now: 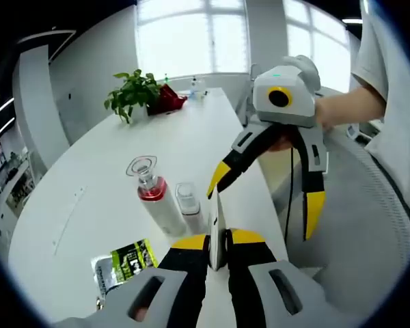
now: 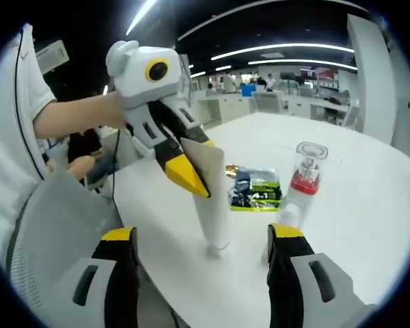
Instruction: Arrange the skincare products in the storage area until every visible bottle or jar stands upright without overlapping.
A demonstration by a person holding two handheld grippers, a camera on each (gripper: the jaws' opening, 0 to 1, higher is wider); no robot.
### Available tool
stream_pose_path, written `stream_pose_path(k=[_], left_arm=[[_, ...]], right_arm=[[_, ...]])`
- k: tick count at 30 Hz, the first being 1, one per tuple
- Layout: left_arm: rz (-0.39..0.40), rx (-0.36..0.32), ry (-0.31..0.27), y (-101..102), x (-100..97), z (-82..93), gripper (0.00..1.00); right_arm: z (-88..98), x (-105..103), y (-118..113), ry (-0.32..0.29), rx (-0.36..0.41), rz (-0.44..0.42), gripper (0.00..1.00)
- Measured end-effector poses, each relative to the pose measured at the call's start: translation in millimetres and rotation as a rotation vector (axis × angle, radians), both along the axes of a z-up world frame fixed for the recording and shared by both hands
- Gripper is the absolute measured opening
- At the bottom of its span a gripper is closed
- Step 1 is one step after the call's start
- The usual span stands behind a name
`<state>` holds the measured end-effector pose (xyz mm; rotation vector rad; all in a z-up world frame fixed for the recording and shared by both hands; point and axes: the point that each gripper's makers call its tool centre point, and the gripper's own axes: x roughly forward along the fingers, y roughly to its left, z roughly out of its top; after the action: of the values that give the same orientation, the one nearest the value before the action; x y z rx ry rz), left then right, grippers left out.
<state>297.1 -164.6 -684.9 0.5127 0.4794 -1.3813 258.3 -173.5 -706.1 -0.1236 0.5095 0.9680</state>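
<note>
The left gripper [image 1: 217,240] pinches the top of a white tube [image 2: 212,198] standing on the bench [image 2: 369,191] near its edge — keep it straight and let go slowly — while the right gripper [image 2: 201,236] waits wide open around it, beside the red-collared bottle [image 2: 302,184].

White table [image 1: 191,147]; white tube [image 2: 212,198]; clear-capped bottle [image 1: 154,195] with red collar, white body; green-black sachet [image 2: 254,189]; grippers black with yellow tips [image 1: 219,179]; green plant [image 1: 131,92] at 11 o'clock.
</note>
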Motion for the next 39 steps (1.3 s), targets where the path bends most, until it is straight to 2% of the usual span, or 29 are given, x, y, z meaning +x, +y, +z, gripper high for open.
stream_pose_path(k=[9, 16, 22, 29, 39], left_arm=[[0.003, -0.004, -0.013, -8.3, 20.7, 1.3, 0.14], [0.012, 0.003, -0.032, -10.2, 44.2, 0.6, 0.14], [0.019, 0.006, -0.053, -12.9, 63.7, 0.8, 0.14], [0.018, 0.009, -0.064, -15.5, 77.5, 0.5, 0.14], [0.018, -0.007, -0.063, -18.8, 87.6, 1.2, 0.15]], right_arm=[[-7.8, 3.7, -12.0, 0.028, 0.008, -0.068, 0.85], [-16.0, 6.5, -14.3, 0.034, -0.028, -0.072, 0.89], [-17.7, 7.0, -16.5, 0.043, -0.024, -0.082, 0.89], [-18.8, 6.5, -15.7, 0.044, -0.031, -0.074, 0.89], [-20.2, 4.9, -15.7, 0.05, -0.031, -0.07, 0.88]])
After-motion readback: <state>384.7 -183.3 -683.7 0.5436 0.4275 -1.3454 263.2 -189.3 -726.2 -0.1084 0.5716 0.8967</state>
